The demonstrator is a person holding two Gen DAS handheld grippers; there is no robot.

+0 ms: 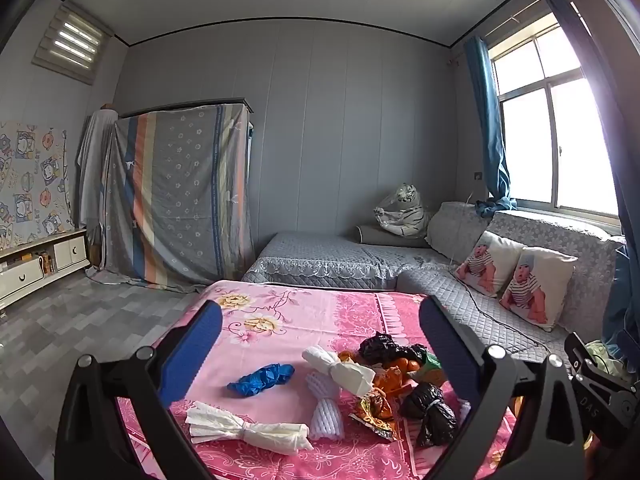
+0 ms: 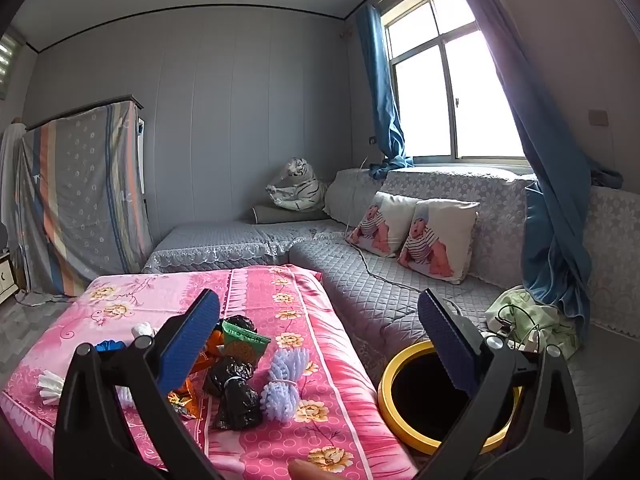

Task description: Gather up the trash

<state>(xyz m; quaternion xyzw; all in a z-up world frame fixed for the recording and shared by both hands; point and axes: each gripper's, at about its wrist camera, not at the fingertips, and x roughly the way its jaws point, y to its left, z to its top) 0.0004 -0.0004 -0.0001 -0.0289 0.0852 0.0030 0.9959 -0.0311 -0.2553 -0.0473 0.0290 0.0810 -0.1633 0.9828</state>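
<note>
Grey panelled walls enclose a room with a grey quilted sofa (image 2: pixel 372 292) under a bright window (image 2: pixel 448 92), whose glare washes out the view outside. Pink floral cloth (image 1: pixel 280 320) covers the low table where the trash lies.

From the left wrist view, the left gripper (image 1: pixel 320 344) stands wide with nothing between its blue pads. Past it lie a crumpled blue glove (image 1: pixel 262 378), 2 tied white paper bundles (image 1: pixel 248 432) (image 1: pixel 340 366), a white foam net (image 1: pixel 326 412), a knotted black bag (image 1: pixel 434 414) and orange wrappers (image 1: pixel 376 408), partly buried under one another. The right finger of this gripper hides the pile's far edge.

In the right wrist view, the right gripper (image 2: pixel 320 336) is also spread wide and empty. Its left finger covers much of the pile; the green packet (image 2: pixel 242 342) and a pale purple foam net (image 2: pixel 284 384) show clear. A yellow-rimmed bin (image 2: pixel 386 392) stands just beside the table, its inside too dark to read and its near side cut off by the gripper. A fingertip (image 2: pixel 304 470) pokes in at the bottom edge.
</note>
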